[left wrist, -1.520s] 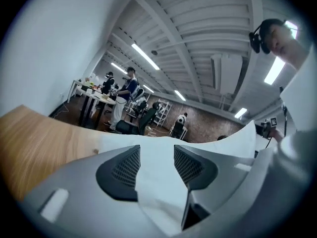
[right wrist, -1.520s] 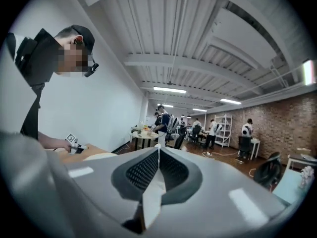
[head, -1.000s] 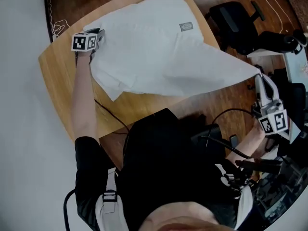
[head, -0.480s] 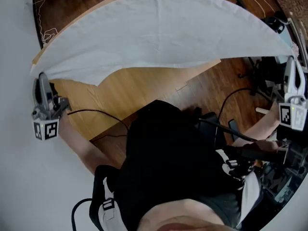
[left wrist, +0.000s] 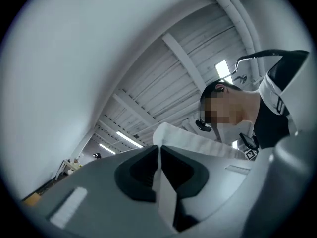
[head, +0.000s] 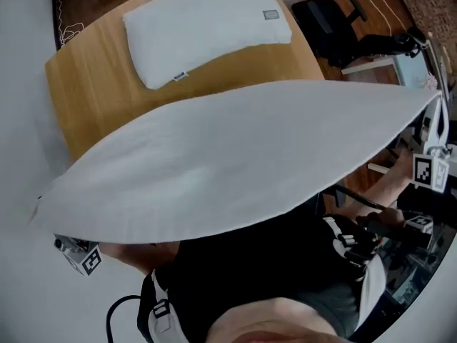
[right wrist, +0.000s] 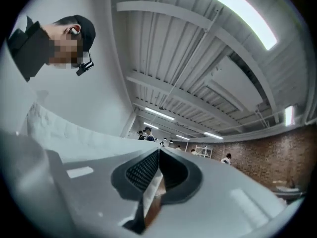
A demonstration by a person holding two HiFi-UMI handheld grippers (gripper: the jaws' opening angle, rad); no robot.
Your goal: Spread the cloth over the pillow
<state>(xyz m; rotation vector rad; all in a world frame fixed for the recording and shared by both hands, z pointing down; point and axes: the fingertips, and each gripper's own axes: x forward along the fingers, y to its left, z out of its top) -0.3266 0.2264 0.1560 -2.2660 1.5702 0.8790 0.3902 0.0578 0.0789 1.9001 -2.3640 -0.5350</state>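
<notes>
Left gripper view: the left tool is clenched on a thin fold of the white cloth, which runs up between its pads. Right gripper view: the right tool is likewise clamped on a cloth edge, and the rest of the sheet spreads pale and blurred at the left of the frame. Head view: the cloth is held in the air as a long lens-shaped sheet, stretched from lower left to the right edge. It is well apart from the pillow, which lies uncovered on the wooden desk in the upper part of the frame. The sheet hides the desk's near edge and most of the left tool; only its marker cube shows below the cloth at lower left. The right tool is partly cut off at the right edge, its tip at the cloth's corner. A black office chair, upper right, is partly out of frame.
</notes>
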